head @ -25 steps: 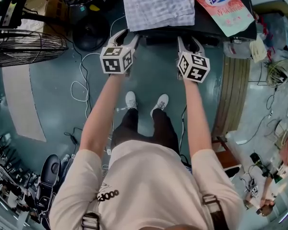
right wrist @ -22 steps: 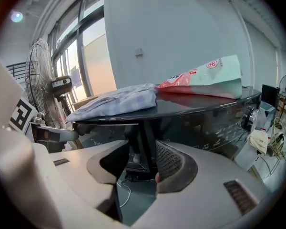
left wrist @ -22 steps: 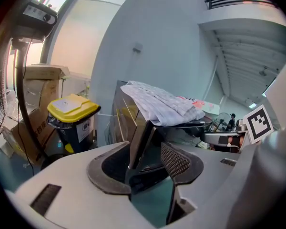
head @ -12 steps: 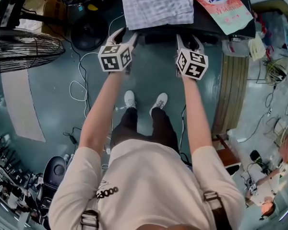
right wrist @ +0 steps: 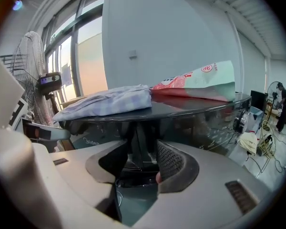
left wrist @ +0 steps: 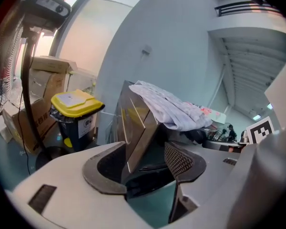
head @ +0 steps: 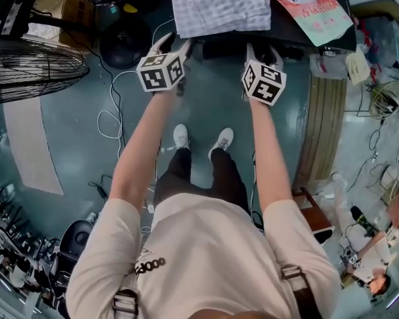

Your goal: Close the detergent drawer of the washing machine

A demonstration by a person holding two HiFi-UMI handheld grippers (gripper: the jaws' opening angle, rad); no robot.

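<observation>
Both grippers' jaws had just been opening. The right gripper [right wrist: 142,151] stood with fingers spread, the detergent drawer [right wrist: 138,136] just ahead in their gap, untouched. The left gripper [left wrist: 145,151], fingers likewise spread, framed a corner of the washing machine [left wrist: 138,128], gripping nothing.

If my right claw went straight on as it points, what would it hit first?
Probably the washing machine's dark front panel, under its top; it fills the gap between the right claw's jaws, which have just opened. Depth is unclear.

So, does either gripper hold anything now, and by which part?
Nothing is held: the left gripper and right gripper have just been opening, fingers apart, nothing clamped between them.
</observation>
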